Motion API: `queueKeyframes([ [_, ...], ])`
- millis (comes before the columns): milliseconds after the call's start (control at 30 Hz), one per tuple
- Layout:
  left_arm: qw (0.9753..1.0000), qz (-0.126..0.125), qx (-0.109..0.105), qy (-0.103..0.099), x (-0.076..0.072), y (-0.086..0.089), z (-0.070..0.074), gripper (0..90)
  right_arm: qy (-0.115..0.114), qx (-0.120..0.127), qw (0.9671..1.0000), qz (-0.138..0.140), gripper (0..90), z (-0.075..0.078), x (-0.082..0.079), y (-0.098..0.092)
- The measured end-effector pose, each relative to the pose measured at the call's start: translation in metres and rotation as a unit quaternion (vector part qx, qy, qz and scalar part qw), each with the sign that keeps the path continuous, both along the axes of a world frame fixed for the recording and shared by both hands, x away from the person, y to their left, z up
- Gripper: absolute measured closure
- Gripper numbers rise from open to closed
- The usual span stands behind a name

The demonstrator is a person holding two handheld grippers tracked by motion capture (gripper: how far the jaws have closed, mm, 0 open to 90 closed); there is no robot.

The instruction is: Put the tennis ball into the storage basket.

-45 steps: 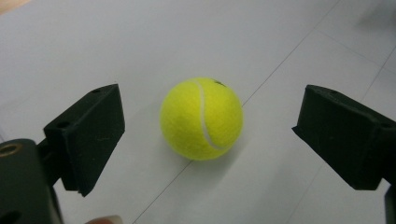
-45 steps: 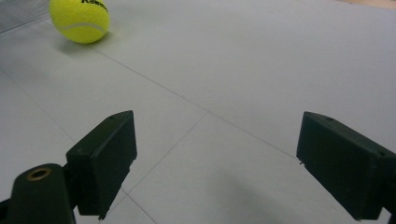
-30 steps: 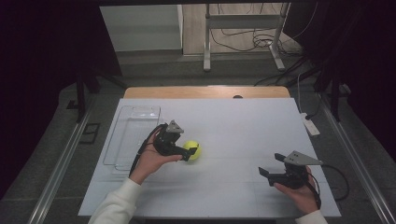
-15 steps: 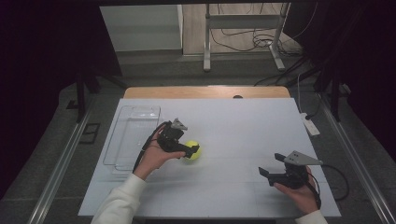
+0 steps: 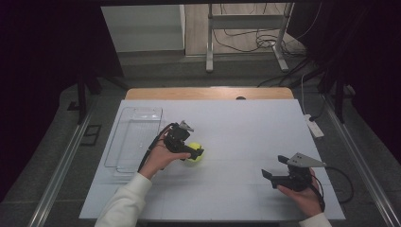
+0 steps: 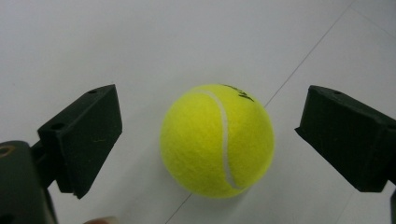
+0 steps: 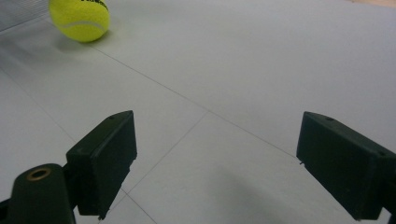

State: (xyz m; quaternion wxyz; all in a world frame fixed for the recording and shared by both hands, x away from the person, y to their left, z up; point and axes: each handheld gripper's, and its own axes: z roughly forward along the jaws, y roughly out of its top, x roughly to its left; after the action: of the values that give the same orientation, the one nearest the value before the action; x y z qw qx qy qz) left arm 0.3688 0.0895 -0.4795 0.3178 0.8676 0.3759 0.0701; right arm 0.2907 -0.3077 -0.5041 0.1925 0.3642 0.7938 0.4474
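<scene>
A wide white table [image 5: 227, 118] takes most of the room in front of the person, and behind its far edge a strip of brown wood can be seen. On the left part of the table lies a clear plastic tray [image 5: 137, 137], long and shallow, with its length going away from the person.

The person's left hand [image 5: 158, 158], coming out of a white sleeve, holds the left gripper [image 5: 194, 153] just to the right of the tray, near the middle of the table. The right gripper [image 5: 272, 176] is near the front right corner of the table, well apart from the other one, with a grey three-cornered plate on its top and a black cable going off to the right.

The smallest thing is a yellow tennis ball [image 6: 217, 140]. It rests on the white surface, close to one thin line of the table. In the left gripper view the two black jaws stand wide, one on each side of the ball, and there is free space between each jaw and the ball, so they do not touch it.

In the right gripper view the jaws are also wide apart, with only bare table between them. The ball lies far off, at the upper left corner of that view.
</scene>
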Motion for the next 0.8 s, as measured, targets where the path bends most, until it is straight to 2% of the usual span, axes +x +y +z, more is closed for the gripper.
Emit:
queueKeyframes([
  [167, 0.9997, -0.007, 0.013, 0.018, 0.004, -0.005, -0.006, 6.4, 0.001, 0.001, 1.0000, 0.000, 12.6, 0.000, 0.000, 0.000],
  [800, 0.9982, -0.012, 0.036, 0.047, 0.012, -0.014, -0.024, 6.5, 0.001, -0.001, 1.0000, 0.000, 12.6, 0.000, 0.000, 0.000],
])
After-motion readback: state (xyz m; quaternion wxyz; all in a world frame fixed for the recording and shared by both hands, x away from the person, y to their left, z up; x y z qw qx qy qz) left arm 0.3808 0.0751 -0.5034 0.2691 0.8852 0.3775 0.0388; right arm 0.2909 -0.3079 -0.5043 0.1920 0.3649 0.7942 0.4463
